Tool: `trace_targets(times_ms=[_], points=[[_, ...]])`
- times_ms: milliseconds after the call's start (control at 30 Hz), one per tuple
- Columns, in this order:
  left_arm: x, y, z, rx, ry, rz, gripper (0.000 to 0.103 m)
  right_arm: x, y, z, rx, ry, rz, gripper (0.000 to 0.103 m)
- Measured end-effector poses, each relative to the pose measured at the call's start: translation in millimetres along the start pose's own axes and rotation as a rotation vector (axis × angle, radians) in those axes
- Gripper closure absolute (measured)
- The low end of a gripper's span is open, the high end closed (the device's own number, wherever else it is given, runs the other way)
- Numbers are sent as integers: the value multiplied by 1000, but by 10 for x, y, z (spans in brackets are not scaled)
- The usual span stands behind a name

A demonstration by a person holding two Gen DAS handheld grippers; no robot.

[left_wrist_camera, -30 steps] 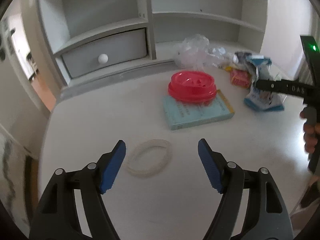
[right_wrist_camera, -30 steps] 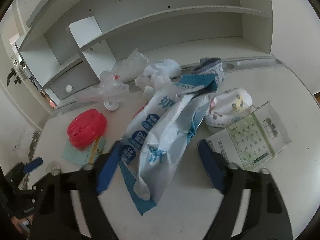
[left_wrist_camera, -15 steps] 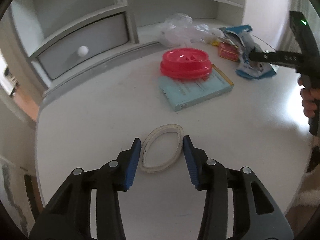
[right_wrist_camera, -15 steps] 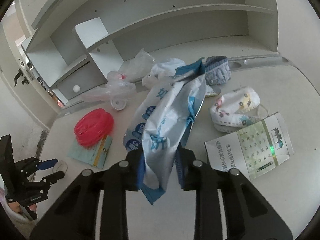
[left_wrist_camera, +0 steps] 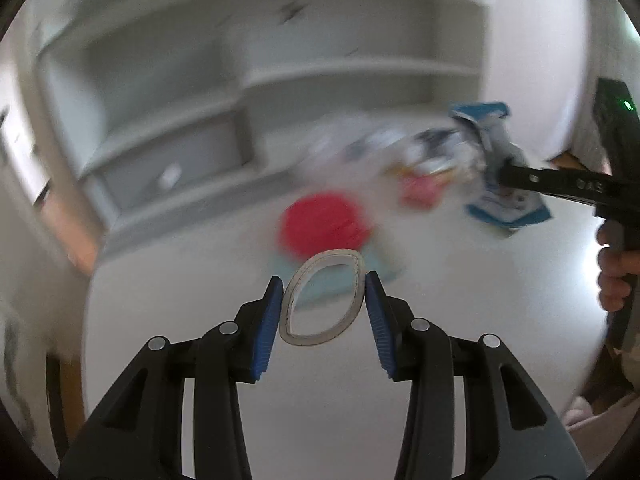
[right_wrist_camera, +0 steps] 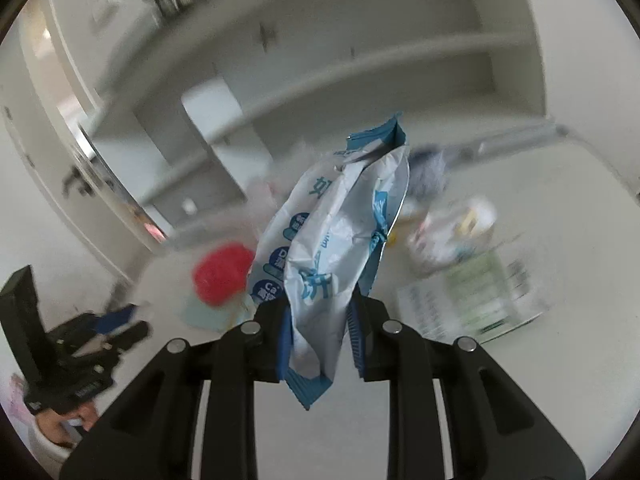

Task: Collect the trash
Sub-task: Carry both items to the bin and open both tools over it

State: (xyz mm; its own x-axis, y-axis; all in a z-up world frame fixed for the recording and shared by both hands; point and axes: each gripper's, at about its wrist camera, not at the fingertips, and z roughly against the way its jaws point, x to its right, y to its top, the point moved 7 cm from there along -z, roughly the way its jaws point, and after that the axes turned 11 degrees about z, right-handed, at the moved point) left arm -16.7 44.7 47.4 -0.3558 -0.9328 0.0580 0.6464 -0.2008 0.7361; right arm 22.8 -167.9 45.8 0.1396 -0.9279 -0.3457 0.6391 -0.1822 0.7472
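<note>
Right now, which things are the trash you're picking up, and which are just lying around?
Trash in the fingers:
white ring, left gripper
blue and white bag, right gripper

Just lying around:
red bowl
calendar
shelves

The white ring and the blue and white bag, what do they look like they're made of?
The ring, squeezed between the left gripper jaws, looks like soft rubber or silicone: matte off-white, and bent into an oval. The bag, pinched by the right gripper, looks like thin plastic film: glossy, printed, sharply creased and crumpled. Neither can be told for certain from the look alone.
</note>
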Motion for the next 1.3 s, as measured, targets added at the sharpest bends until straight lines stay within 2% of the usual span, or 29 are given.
trace_targets(times_ms=[133,233,267,333,433,533,633,700,767,800,933,1033,1233,1267,1300], points=[[794,249,25,34,-129,-125,62,473,68,641,116,-59,-54,79],[1554,389,27,55,-259,-211,62,1096,-48,1278,192,-193,-141,79],[1775,403,30,58,-296,-234,62,1368,-152,1562,221,-263,-182,79],[2446,408,58,54,-421,-304,62,1856,-412,2077,254,-394,-269,79],[3520,195,105,5,-602,-423,62,2372,-832,2597,231,-513,-371,79],[4444,-199,52,-78,-702,-525,62,2871,-1402,3096,168,-644,-449,79],[5280,-770,-146,-193,-773,-617,62,3300,-1938,3270,60,-743,-524,79],[5646,-1129,-428,-263,-759,-646,62,3648,-2438,3169,-77,-752,-597,79],[5903,-1498,-850,-375,-722,-648,62,3915,-2960,2927,-223,-699,-669,79],[6024,-1767,-1202,-474,-683,-639,62,3995,-3178,2796,-291,-660,-695,79],[6124,-2272,-1999,-679,-568,-579,62,4149,-3679,2460,-480,-594,-703,79],[6199,-2391,-2194,-698,-526,-582,62,4172,-3893,2308,-535,-503,-732,79],[6176,-2489,-2275,-720,-514,-585,60,4120,-3837,2139,-564,-484,-705,79],[6158,-2511,-2301,-722,-505,-582,59,4132,-3850,2151,-563,-487,-707,79],[6182,-2519,-2288,-724,-499,-578,51,4137,-3839,2130,-558,-487,-714,78]])
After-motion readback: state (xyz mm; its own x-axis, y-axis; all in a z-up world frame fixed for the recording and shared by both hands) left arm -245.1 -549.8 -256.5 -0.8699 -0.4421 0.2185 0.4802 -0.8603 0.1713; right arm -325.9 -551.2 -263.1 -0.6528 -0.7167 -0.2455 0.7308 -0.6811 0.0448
